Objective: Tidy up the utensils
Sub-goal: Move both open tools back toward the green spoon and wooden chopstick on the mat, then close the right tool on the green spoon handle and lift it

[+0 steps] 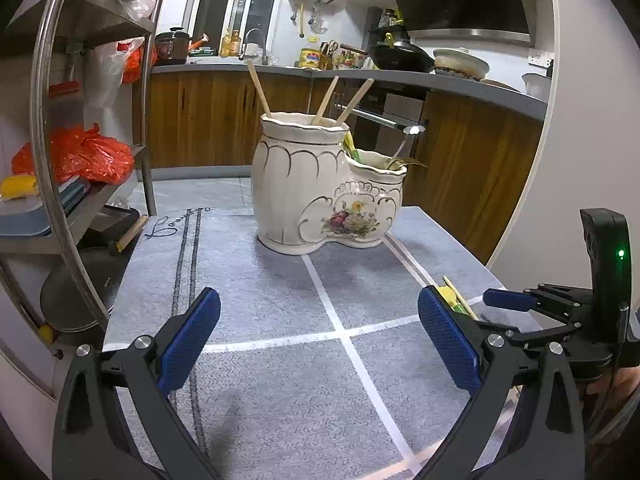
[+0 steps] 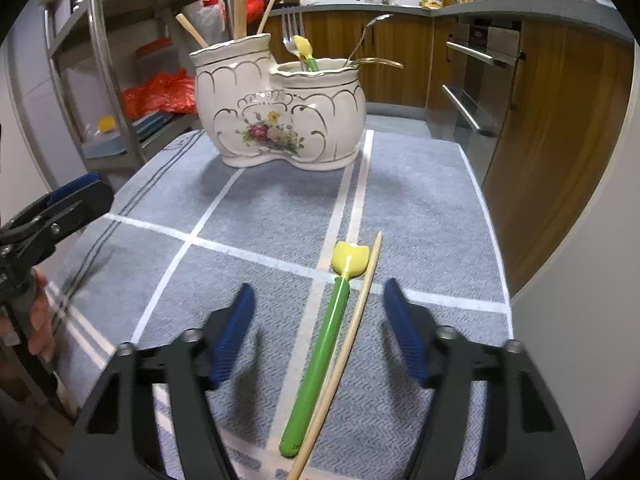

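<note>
Kitchen table under a grey mat [image 2: 256, 216] with white lines. At the far end, a white two-cup ceramic holder [image 2: 280, 108]: wooden chopsticks [image 2: 239, 12] in the taller cup, fork [image 2: 294, 26] and spoons in the lower. Near the right edge, lying side by side and touching: a green-handled tulip spoon [image 2: 324, 344] and one chopstick [image 2: 347, 344]. Right gripper [image 2: 320, 336] low over both, fingers apart on either side, not touching. Left gripper [image 1: 320, 340] over bare mat, fingers wide apart, empty.
</note>
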